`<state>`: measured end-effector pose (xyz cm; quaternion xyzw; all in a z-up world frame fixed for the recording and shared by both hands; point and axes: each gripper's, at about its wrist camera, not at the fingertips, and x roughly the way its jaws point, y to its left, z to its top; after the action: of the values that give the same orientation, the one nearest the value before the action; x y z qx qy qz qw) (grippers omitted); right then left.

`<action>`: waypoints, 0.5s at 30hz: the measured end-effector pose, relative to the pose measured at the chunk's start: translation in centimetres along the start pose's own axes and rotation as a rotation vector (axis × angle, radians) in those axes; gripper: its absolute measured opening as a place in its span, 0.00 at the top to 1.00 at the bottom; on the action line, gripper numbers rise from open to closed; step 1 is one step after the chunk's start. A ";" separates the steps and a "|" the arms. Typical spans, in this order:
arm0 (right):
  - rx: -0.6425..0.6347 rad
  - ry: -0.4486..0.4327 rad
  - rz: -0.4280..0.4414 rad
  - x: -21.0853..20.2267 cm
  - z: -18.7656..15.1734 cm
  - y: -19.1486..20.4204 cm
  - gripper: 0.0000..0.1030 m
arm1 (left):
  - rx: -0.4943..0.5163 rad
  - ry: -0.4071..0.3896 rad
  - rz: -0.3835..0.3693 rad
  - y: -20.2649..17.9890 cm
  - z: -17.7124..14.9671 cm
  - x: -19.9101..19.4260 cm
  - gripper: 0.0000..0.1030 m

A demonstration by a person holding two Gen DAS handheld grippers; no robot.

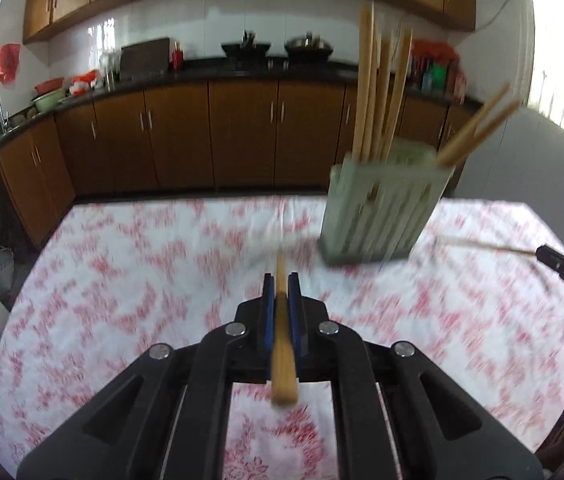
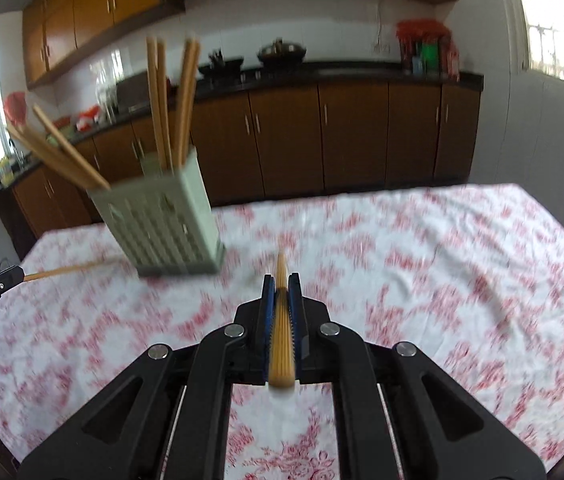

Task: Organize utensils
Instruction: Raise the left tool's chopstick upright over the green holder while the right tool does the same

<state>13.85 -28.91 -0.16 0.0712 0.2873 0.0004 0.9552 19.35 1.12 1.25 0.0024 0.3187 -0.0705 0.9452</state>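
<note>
The left hand-held gripper (image 1: pixel 281 285) is squeezed tight on one wooden chopstick (image 1: pixel 283 356). The stick runs straight between its blue pads (image 1: pixel 269 312), with the thick end sticking out the back toward the camera and the thin end poking out the front. The right hand-held gripper (image 2: pixel 281 286) is pinched on another chopstick (image 2: pixel 281 344) in just the same way.

Both hand-held grippers are up above the surface (image 1: pixel 130 280), which has a white cloth with red flowers on it. A pale green holder (image 1: pixel 382 208) with slots in its sides stands on the cloth. It sits between the two hand-held grippers. Many chopsticks in the holder (image 1: pixel 378 92) stand up tall, and a few lean out to one side.

Everything on the surface looks blurry. Behind it are brown cupboards (image 1: pixel 210 136) and a dark counter with pots.
</note>
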 end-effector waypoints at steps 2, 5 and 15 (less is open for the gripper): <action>0.000 -0.028 0.008 -0.7 0.9 0.0 0.92 | -0.007 -0.029 -0.012 0.1 1.2 -0.9 0.92; 0.000 -0.067 0.026 -1.8 2.2 0.1 0.92 | 0.004 -0.066 -0.026 -0.3 2.7 -2.3 0.92; 0.008 -0.226 0.167 -5.7 7.0 2.1 0.92 | 0.046 -0.179 -0.116 -2.9 6.2 -6.2 0.92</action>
<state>13.05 -28.01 9.00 0.0982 0.1711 0.0705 0.9778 17.81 -1.21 10.08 -0.0008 0.2310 -0.1324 0.9639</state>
